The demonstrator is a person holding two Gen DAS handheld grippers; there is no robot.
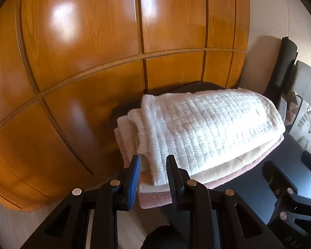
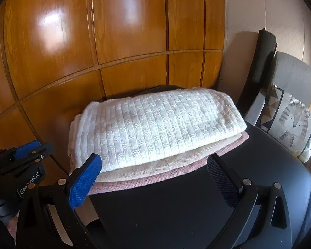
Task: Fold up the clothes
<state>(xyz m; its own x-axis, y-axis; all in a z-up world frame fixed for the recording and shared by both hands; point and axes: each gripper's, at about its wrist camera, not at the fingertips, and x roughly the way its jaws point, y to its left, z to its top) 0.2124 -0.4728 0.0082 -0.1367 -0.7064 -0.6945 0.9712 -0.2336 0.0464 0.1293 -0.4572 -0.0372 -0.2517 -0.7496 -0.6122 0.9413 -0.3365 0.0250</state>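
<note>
A folded stack lies on a black chair seat [image 2: 176,197]: a white knit sweater [image 2: 155,124] on top, a cream piece [image 2: 155,167] under it and a pink piece [image 2: 147,179] at the bottom. My right gripper [image 2: 154,180] is wide open just in front of the stack's near edge, with nothing between its fingers. My left gripper [image 1: 153,164] stands at the stack's left front corner, its jaws a narrow gap apart and holding nothing. The right wrist view shows the left gripper [image 2: 31,147] clear of the stack's left side. The same sweater [image 1: 207,124] fills the left wrist view.
A glossy wooden wardrobe [image 2: 114,41] stands close behind the chair. To the right is a grey chair [image 2: 292,76] with a tiger-print cushion [image 2: 290,122], and a dark chair back [image 2: 257,68] leans by the wall. Pale floor [image 1: 130,228] shows below the left gripper.
</note>
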